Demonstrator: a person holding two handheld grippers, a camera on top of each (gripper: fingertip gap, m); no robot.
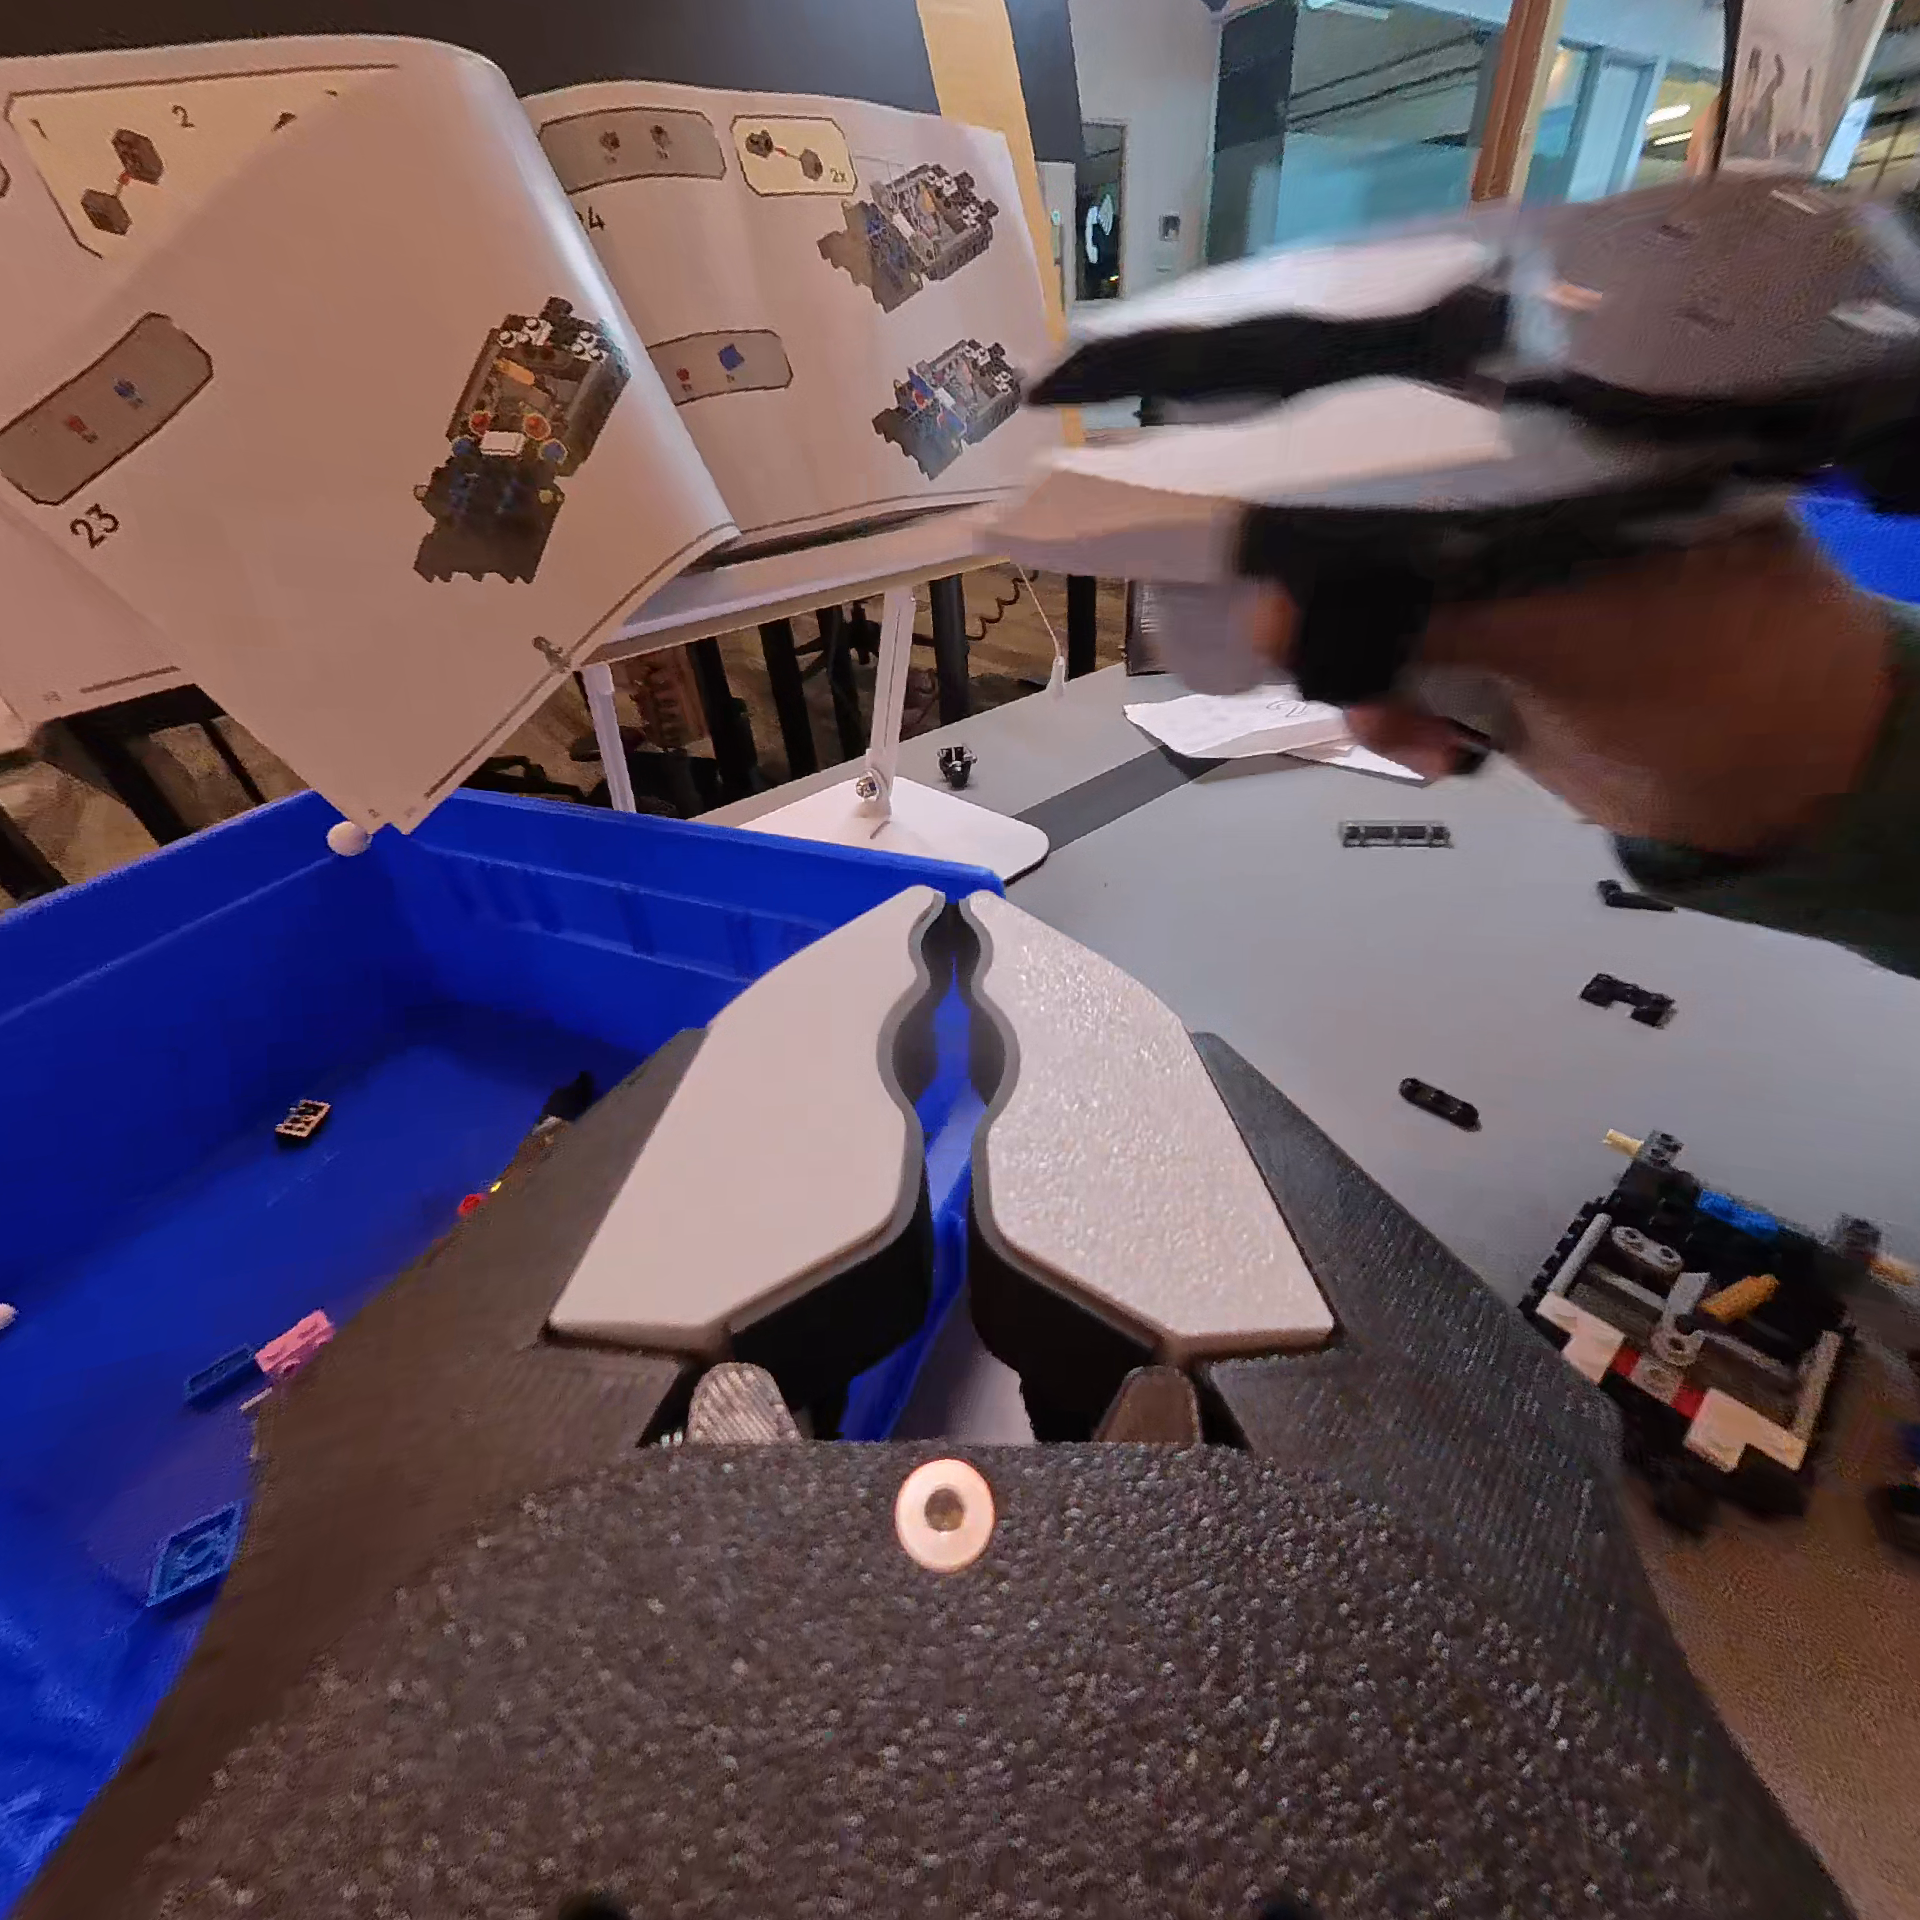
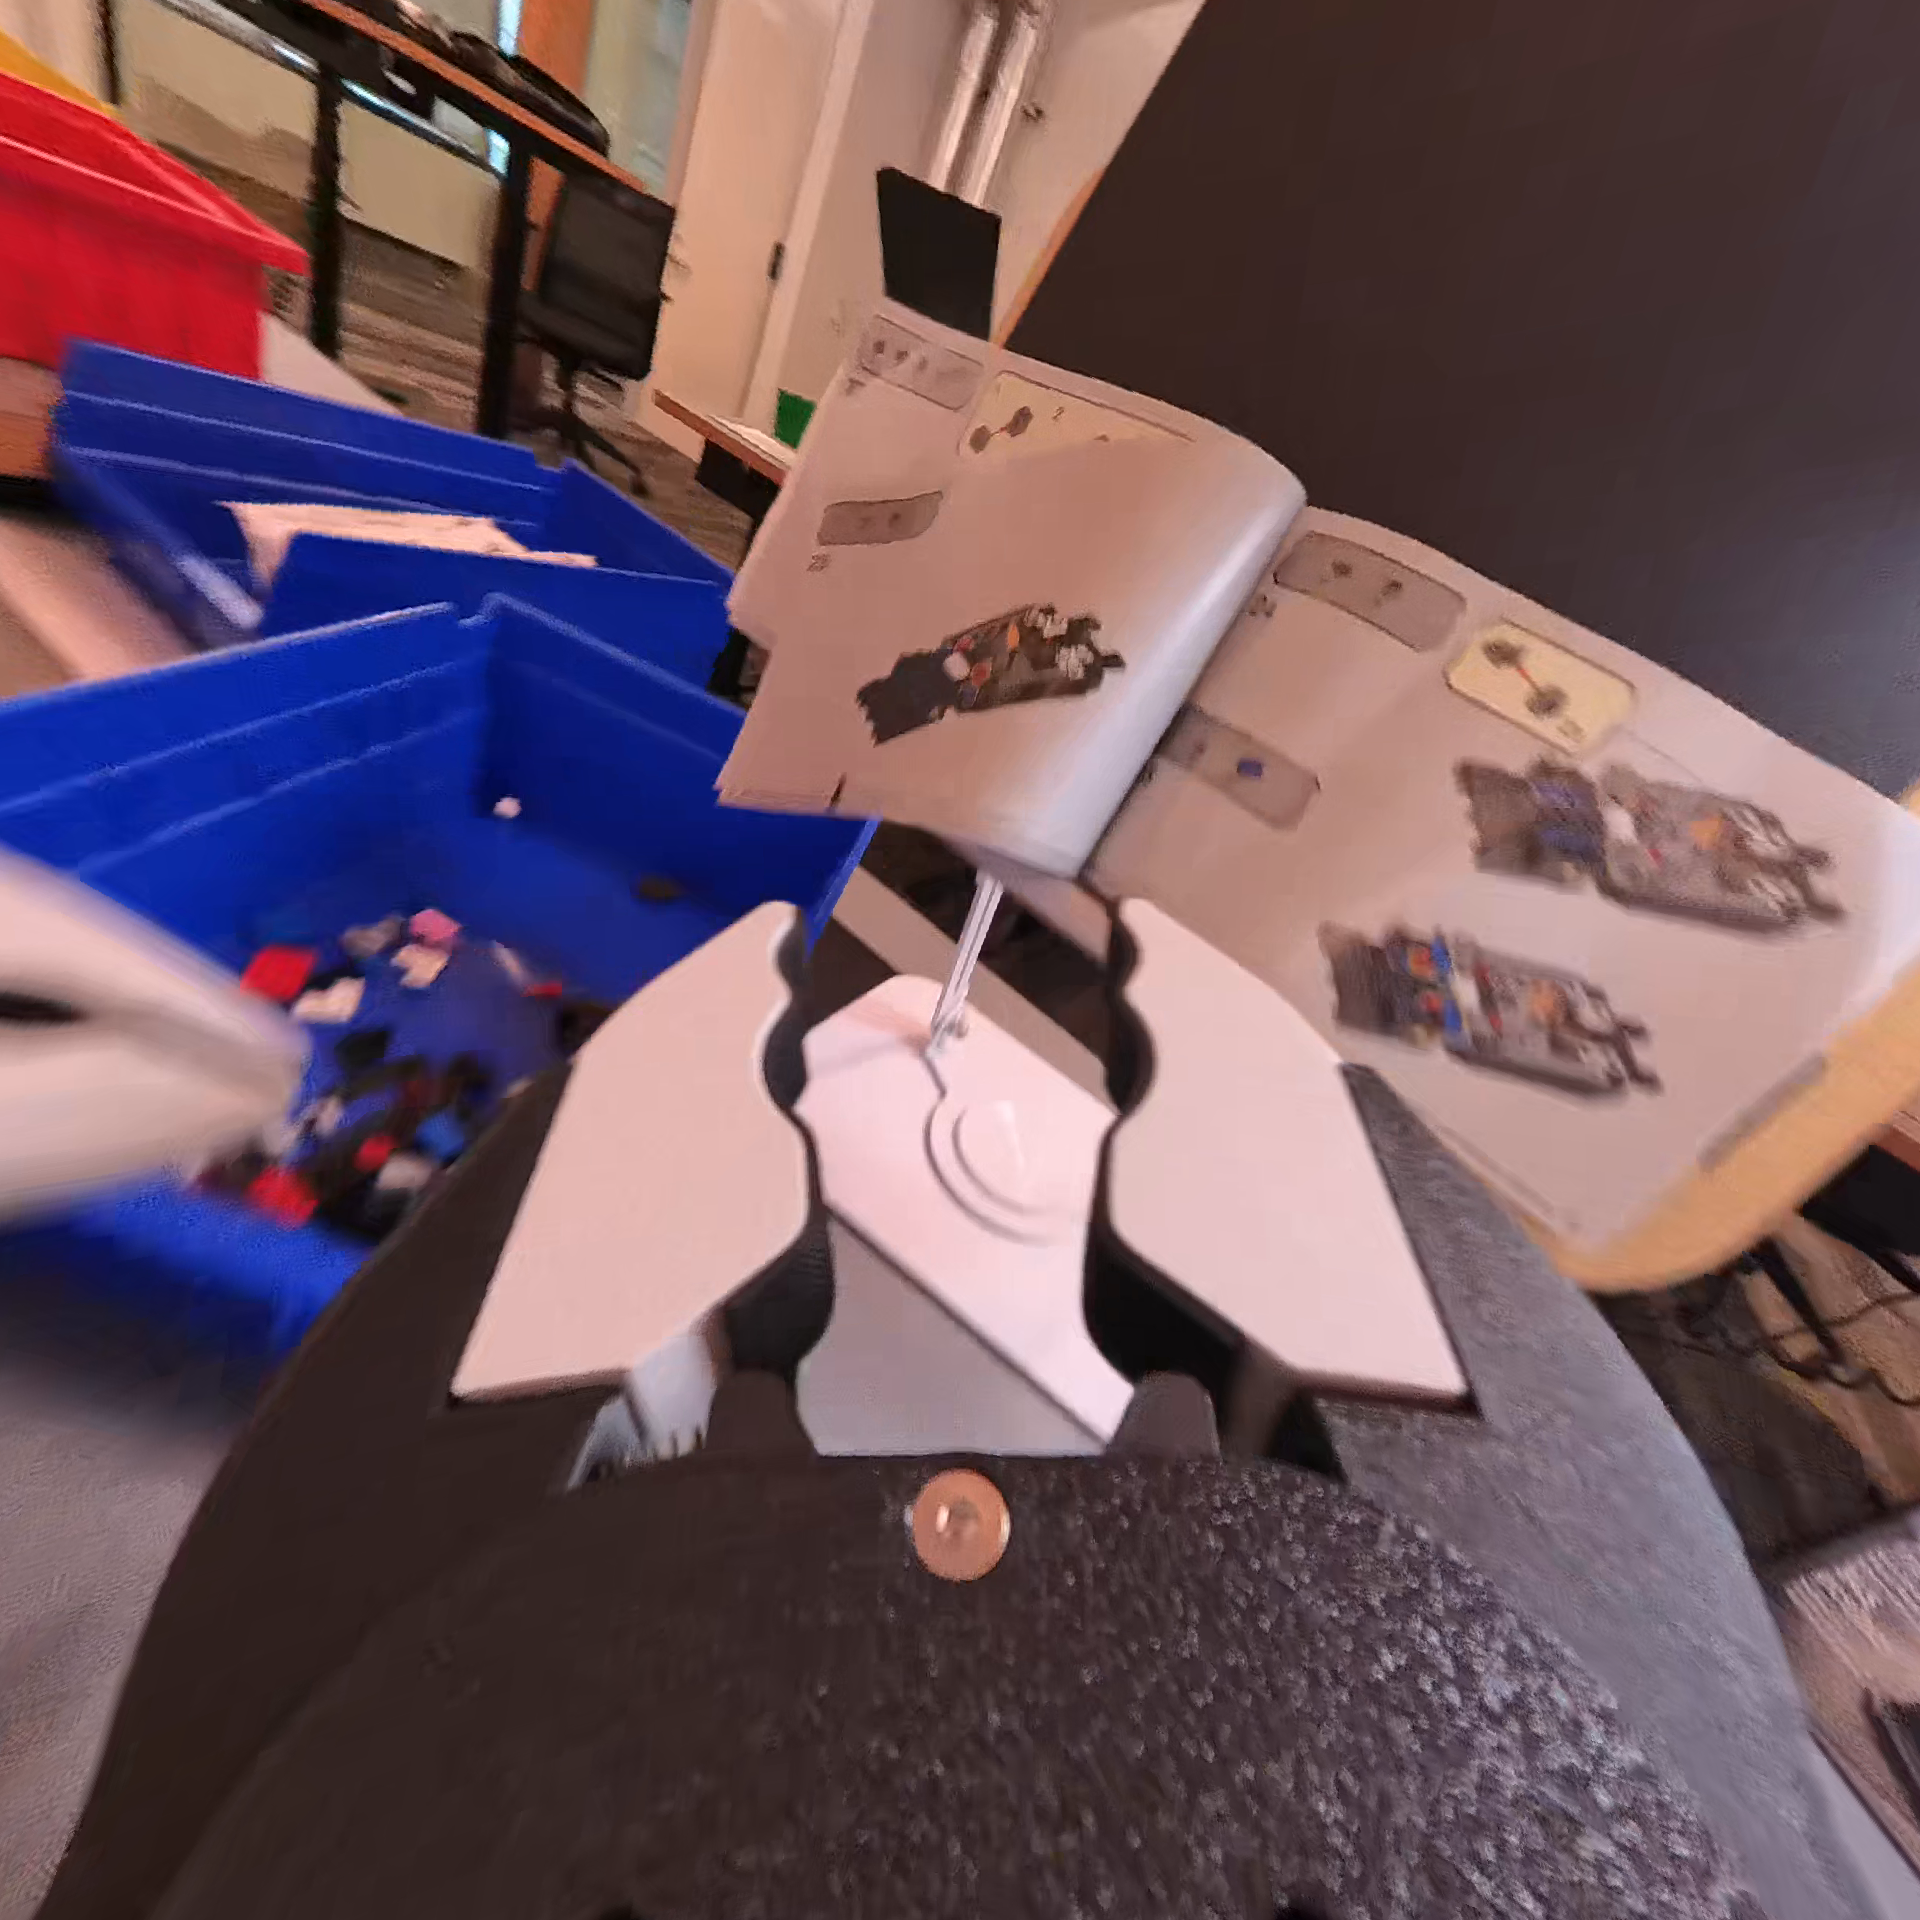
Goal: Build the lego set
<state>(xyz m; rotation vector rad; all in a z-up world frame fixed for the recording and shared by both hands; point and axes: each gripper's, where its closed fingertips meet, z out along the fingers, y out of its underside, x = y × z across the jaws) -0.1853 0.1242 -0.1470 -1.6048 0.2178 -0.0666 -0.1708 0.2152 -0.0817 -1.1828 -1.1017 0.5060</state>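
My left gripper (image 1: 951, 914) hung over the near wall of the blue bin (image 1: 644, 883), fingers closed tip to tip with nothing between them. My right gripper (image 2: 956, 925) was parted wide and empty, aimed at the white stand base (image 2: 987, 1132) under the open instruction booklet (image 2: 1507, 831). Loose bricks (image 2: 353, 1049) lay in the bin; a half-built brick model (image 1: 1694, 1320) sat on the grey table (image 1: 1247, 987).
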